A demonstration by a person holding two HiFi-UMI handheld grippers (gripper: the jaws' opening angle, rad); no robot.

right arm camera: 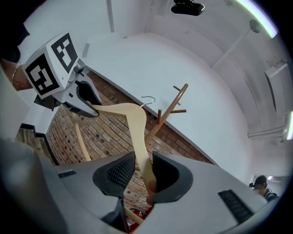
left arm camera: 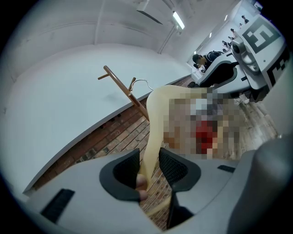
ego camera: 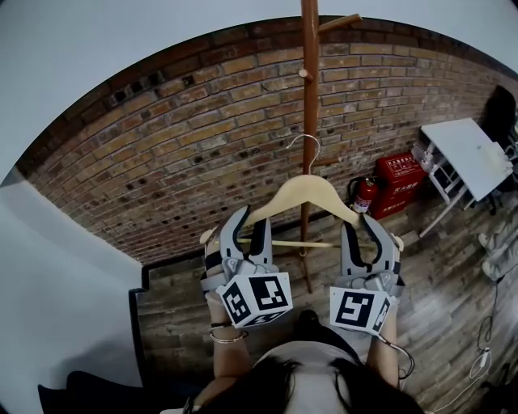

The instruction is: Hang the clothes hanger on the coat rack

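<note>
A pale wooden clothes hanger (ego camera: pixel 303 190) with a metal hook (ego camera: pixel 305 142) is held level in front of the brown coat rack pole (ego camera: pixel 310 81). My left gripper (ego camera: pixel 251 220) is shut on the hanger's left end and my right gripper (ego camera: pixel 360 225) on its right end. The hook hangs free just left of the pole, below the pegs (ego camera: pixel 340 22). In the left gripper view the hanger arm (left arm camera: pixel 153 128) runs between the jaws of the left gripper (left arm camera: pixel 149 160). In the right gripper view the other arm (right arm camera: pixel 137 128) sits in the right gripper (right arm camera: pixel 143 169), with the rack (right arm camera: pixel 170 109) beyond.
A brick wall (ego camera: pixel 186 154) stands behind the rack. A red fire extinguisher (ego camera: pixel 366 194) and red box (ego camera: pixel 402 176) sit by the wall at right, near a white table (ego camera: pixel 469 154). The floor is wood planks (ego camera: pixel 453 283), with a raised step (ego camera: pixel 174 279) at left.
</note>
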